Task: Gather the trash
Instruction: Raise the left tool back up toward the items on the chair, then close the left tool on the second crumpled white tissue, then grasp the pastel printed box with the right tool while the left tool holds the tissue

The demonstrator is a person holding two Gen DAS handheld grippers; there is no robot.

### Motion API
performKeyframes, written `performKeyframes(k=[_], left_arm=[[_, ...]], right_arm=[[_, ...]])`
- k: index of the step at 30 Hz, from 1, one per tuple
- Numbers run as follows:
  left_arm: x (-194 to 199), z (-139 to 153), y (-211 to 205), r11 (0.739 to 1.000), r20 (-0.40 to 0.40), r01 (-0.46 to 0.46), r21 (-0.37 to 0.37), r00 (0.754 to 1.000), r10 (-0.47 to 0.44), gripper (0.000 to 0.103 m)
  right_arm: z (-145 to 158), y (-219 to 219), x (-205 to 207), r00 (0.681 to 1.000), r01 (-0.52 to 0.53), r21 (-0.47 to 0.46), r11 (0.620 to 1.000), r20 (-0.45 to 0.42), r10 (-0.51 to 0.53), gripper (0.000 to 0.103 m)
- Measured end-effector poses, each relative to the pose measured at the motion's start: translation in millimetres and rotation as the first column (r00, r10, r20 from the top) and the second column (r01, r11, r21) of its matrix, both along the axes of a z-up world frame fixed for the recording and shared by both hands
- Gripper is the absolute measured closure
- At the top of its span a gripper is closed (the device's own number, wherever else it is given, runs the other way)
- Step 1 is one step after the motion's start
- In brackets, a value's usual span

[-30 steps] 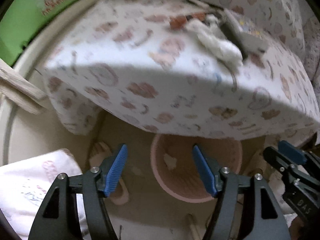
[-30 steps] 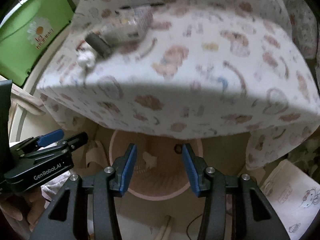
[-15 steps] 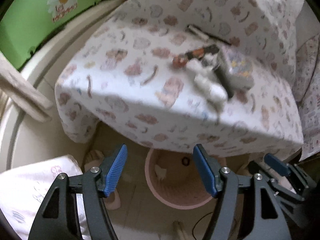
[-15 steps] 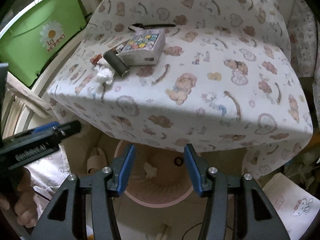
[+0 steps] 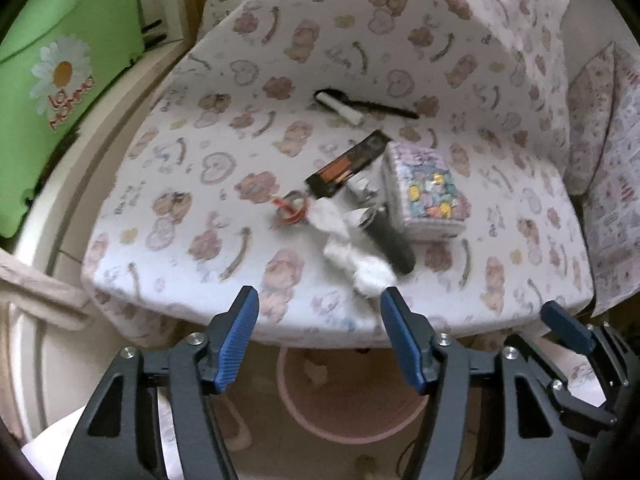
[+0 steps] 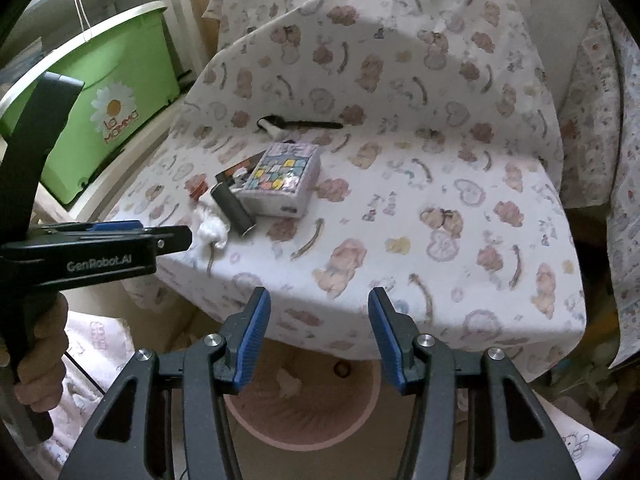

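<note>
Hovering both grippers over the near edge of the table (image 5: 192, 208), above the pink bin (image 5: 352, 438) on the floor. Holding the fingers of the left gripper (image 5: 320, 298) at a middling gap, having just been closing them a little, with nothing between them. Holding those of the right gripper (image 6: 319, 298) half apart too, equally empty.

Finding the trash on the table: a crumpled white tissue (image 5: 360, 268) nearest the edge, touching a dark cylinder (image 5: 390, 240), with an orange scrap (image 5: 290, 210) and a black wrapper (image 5: 348, 166) just behind, all beside a patterned box (image 5: 428, 196).

Risking, in going for the tissue, pinching the tablecloth along with it and dragging the whole cluster. Risking nudging the cylinder into rolling off the edge. Risking dropping a piece beside the bin, tucked as it is partly under the table.

Losing the far side of the bin behind the overhang. Failing to read the blurred wrapper, or to tell whether the long black thing (image 5: 372, 108) at the back is a spoon or a brush.
</note>
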State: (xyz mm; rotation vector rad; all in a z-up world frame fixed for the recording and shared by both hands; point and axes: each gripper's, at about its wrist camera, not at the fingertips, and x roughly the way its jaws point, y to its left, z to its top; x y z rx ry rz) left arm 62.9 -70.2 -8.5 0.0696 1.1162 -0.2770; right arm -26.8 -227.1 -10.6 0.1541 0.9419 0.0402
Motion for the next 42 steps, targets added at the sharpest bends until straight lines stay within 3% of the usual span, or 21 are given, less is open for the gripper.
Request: performKeyframes(k=[13,17,27,34,42], left_arm=[[5,-18,-19,0.997,-0.010,0.046,-0.054,0.999,-0.046,0.073],[3,-19,-23,0.996,-0.007,0.067,-0.051,0.998,-0.067,0.099],[-6,5,6,0.997,0.048,0.033,-0.068,0.998,-0.030,0.101],[-7,25,34,0.998,0.144,-0.043,-0.037,0.988,0.048,0.101],[6,11,51,0.994,0.122,-0.107,-0.014,0.987,0.108,0.101]], right_arm=[[-4,-7,16,1.000,0.030,-0.034,0.999,0.000,-0.030,0.050],[-4,-9,16,0.999,0.046,-0.037,0.998,0.003,-0.046,0.050],[-2,1,18,0.999,0.032,-0.040,0.999,0.020,-0.031,0.048],[8,14,33,0.997,0.042,-0.025,0.999,0.072,-0.040,0.045],[13,43,66,0.993,0.036,-0.044,0.998,0.116,-0.030,0.026]])
